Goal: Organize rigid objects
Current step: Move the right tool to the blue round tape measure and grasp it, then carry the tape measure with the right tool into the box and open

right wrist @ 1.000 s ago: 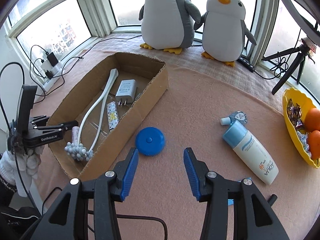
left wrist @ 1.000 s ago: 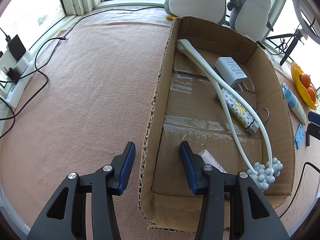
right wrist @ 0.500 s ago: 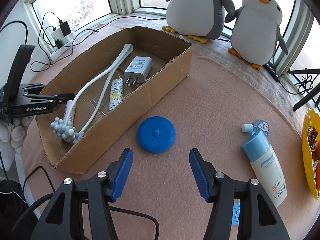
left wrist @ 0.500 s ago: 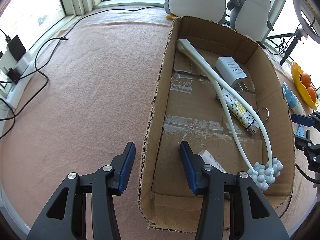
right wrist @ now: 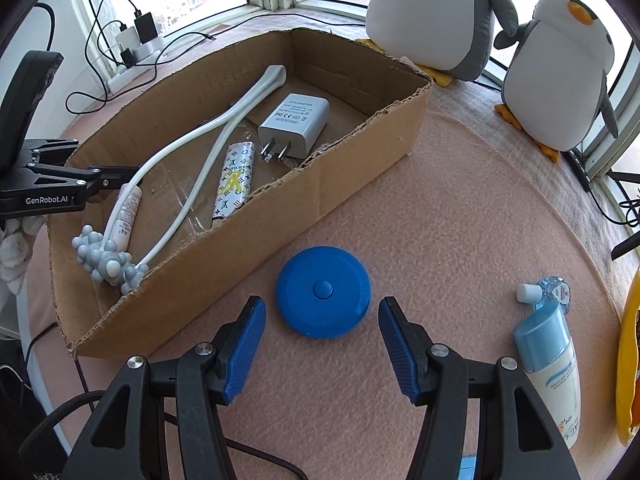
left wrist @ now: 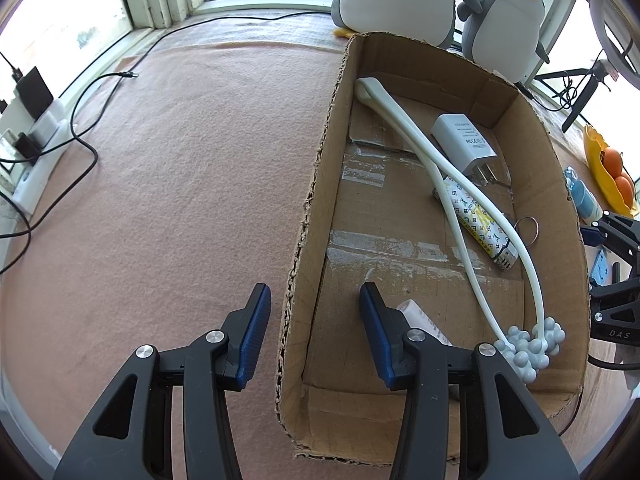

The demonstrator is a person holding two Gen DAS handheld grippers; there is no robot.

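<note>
A cardboard box [left wrist: 316, 184] lies on the pink felt and holds a white massager [left wrist: 440, 168] with a ball cluster, a white charger [left wrist: 464, 142], a patterned lighter [left wrist: 480, 224] and a small pale tube [left wrist: 420, 314]. My left gripper [left wrist: 314, 292] is open and straddles the box's left wall without pressing on it. In the right wrist view a blue round disc [right wrist: 323, 290] lies on the felt beside the box [right wrist: 320, 184]. My right gripper [right wrist: 321, 304] hangs low over it, open, one fingertip on each side of the disc and clear of it.
Two plush penguins [right wrist: 432, 12] stand behind the box. A sunscreen bottle [right wrist: 552, 376] and a small clear bottle [right wrist: 554, 288] lie right of the disc. A yellow bowl with oranges [left wrist: 608, 172] sits far right. A power strip and cables [left wrist: 36, 140] run along the left window edge.
My right gripper has come down and closer to the blue disc, rolled a little, and its jaws stand slightly wider. The left gripper has not moved.
</note>
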